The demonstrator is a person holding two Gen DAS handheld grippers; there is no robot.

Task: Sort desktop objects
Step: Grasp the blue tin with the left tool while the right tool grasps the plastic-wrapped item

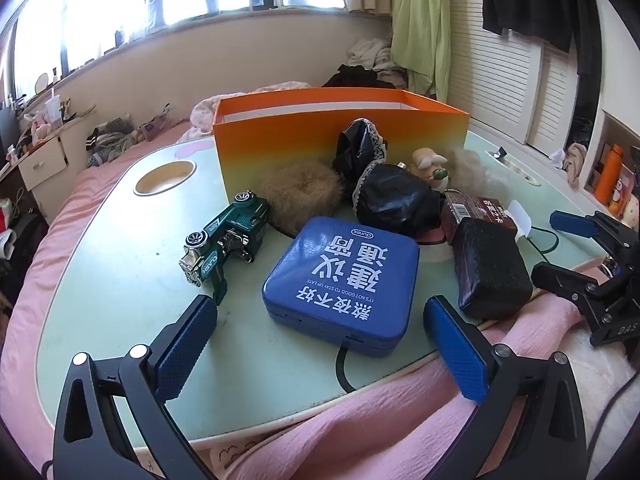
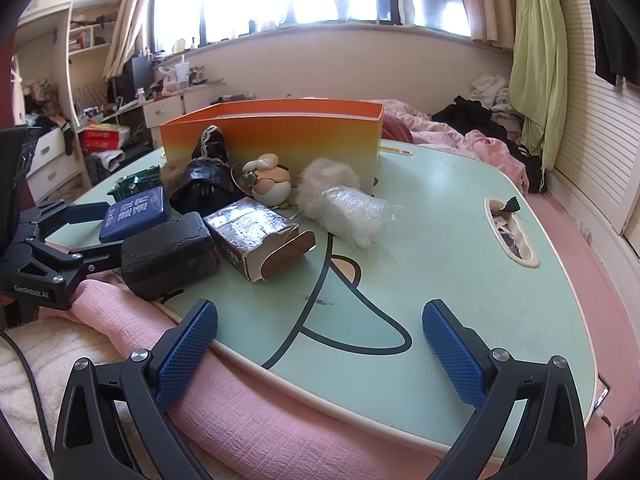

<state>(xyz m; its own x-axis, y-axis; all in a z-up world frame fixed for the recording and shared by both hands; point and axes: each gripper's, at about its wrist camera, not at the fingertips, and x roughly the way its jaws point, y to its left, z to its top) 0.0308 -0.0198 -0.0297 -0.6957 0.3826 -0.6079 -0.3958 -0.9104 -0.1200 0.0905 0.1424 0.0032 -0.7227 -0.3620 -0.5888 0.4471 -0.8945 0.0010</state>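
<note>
Blue tin [image 1: 340, 284] sits at the desk's [image 1: 120, 272] near edge, a cable under it; your left hand-held gripper [image 1: 316, 344] gapes empty, as does the right [image 2: 320, 344]. Snag that cable and neighbours topple.

- Orange box [image 1: 340, 148]: interior not visible from either wrist view; contents cannot be told.
- Brown fur piece [image 1: 304, 192]: partly hidden behind the blue case [image 1: 340, 280] and the black lace-trimmed item [image 1: 384, 192].
- Cartoon figurine [image 1: 430, 164]: lower part screened by the black item.
- Table slot [image 2: 510, 232]: small objects inside, too small to identify.
- Dark cable [image 1: 344, 368]: runs off the table edge [image 1: 120, 280]; its end is out of sight.
- Brown carton [image 2: 256, 236]: print unreadable.
</note>
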